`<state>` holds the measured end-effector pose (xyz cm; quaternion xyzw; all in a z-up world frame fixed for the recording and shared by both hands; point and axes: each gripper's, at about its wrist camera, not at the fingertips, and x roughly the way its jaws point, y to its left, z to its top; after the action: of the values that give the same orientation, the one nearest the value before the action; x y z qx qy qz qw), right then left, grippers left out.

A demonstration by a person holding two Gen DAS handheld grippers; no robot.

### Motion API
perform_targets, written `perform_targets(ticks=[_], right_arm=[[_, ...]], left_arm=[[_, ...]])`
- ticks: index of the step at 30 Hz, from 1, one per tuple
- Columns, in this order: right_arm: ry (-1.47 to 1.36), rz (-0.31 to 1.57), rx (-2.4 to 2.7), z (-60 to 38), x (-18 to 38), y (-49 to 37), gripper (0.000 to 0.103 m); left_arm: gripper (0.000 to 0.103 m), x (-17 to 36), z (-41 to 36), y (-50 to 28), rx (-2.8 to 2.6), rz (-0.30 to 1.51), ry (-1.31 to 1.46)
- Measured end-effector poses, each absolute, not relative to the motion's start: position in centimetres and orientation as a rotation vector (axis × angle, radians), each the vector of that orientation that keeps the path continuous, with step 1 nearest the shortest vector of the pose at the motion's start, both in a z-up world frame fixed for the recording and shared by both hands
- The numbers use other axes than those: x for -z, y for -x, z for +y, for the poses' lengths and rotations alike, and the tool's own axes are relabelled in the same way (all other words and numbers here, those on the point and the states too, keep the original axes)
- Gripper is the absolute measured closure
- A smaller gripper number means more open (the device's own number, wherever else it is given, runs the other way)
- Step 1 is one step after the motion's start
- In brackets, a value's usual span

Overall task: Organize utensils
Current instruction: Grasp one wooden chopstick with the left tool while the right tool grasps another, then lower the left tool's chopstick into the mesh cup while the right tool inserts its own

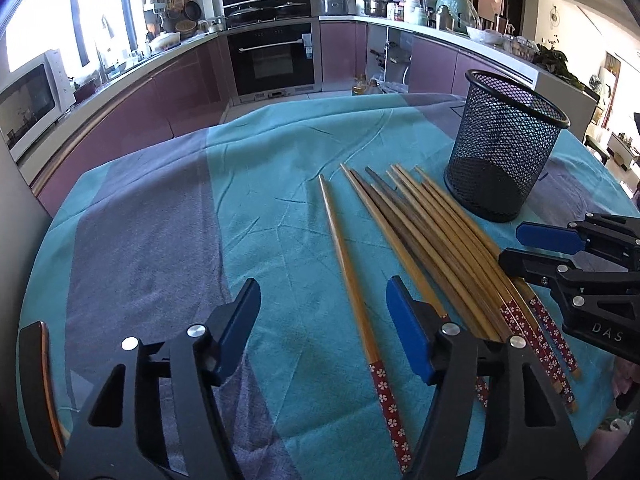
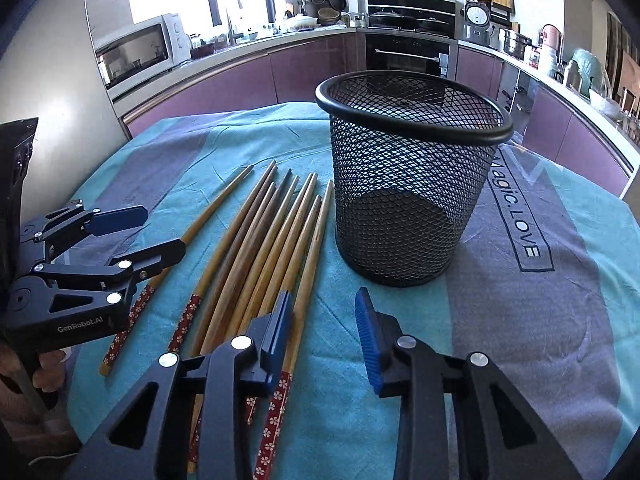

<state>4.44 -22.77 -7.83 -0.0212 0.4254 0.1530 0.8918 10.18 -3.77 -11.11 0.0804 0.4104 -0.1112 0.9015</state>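
A bundle of wooden chopsticks [image 1: 436, 248] lies flat on the cloth, tips pointing away from the cameras toward the kitchen counter and their red flower-patterned handle ends pointing back toward the grippers. Most lie side by side, touching or crossing slightly; one single chopstick [image 1: 352, 276] lies a little apart on the left of the bundle.

Just beside the bundle's far right edge stands a black mesh holder [image 2: 408, 176], upright, with nothing visible inside through the mesh. It rests on the teal and grey-purple tablecloth [image 1: 160, 220], near printed lettering that reads "Magic. LOVE".

The left gripper [image 1: 322, 300] hovers low over the cloth with its jaws wide apart and nothing between them. The single chopstick passes through the gap between its blue pads [image 1: 408, 336], closer to the right one, and the bundle's handle ends run under and beyond that right finger. No contact with the pads shows.

The right gripper [image 2: 326, 314] is likewise spread wide and holds nothing. Its left finger sits above the rightmost chopsticks' handle ends, while its right finger is over bare cloth, with the holder straight ahead of the opening. In the left wrist view this gripper [image 1: 524, 248] reaches in from the right over the bundle's handle ends.

Behind the table runs a curved counter with purple cabinets, an oven [image 1: 274, 56] and a microwave [image 2: 136, 52].
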Motion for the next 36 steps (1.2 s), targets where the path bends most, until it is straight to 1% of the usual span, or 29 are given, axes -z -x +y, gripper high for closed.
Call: perform_targets(ticks=[2,3,8,11,13,14,16,18,21,25,29,36], right_arm=[[0.055,0.898,-0.317,-22.5,8.0,-4.7,0.077],[0.065,0.899,-0.315,-22.3,7.9,-4.9,0.077],[0.094,0.909,-0.319,-21.6,7.9,-5.8,0.077],[0.076,0.912,-0.332,-21.9,8.0,-6.3,0.082],[0.053,0.918,-0.353,-22.0,8.0,-6.4,0.093],[0.04,0.921,-0.362,-22.2,8.1,-6.4,0.095],[0.02,0.921,-0.368,-22.4,8.1,-6.4,0.097],[-0.006,0.918,-0.376,-22.7,8.0,-6.2,0.097],[-0.019,0.899,-0.393,-23.0,7.5,-5.7,0.097],[-0.027,0.856,-0.42,-23.7,6.0,-4.8,0.097],[-0.04,0.793,-0.445,-24.6,4.1,-3.8,0.097],[-0.081,0.672,-0.46,-26.5,0.5,-2.3,0.097]], left_arm=[[0.044,11.4,-4.1,-10.7,0.24,0.867,-0.171],[0.046,11.6,-4.2,-11.0,0.245,0.875,-0.172],[0.047,12.3,-4.7,-12.9,0.264,0.897,-0.163],[0.053,12.4,-4.9,-13.8,0.272,0.904,-0.155],[0.062,12.4,-5.0,-14.2,0.275,0.905,-0.148],[0.065,12.4,-5.1,-14.3,0.279,0.906,-0.144],[0.083,12.1,-5.4,-14.2,0.283,0.905,-0.135],[0.093,12.0,-5.3,-14.0,0.287,0.908,-0.108],[0.095,11.8,-5.0,-13.9,0.275,0.907,-0.074],[0.095,11.1,-4.5,-13.5,0.283,0.896,-0.041],[0.095,9.1,-3.9,-12.6,0.33,0.869,-0.008],[0.095,4.0,-2.7,-10.8,0.441,0.77,0.049]])
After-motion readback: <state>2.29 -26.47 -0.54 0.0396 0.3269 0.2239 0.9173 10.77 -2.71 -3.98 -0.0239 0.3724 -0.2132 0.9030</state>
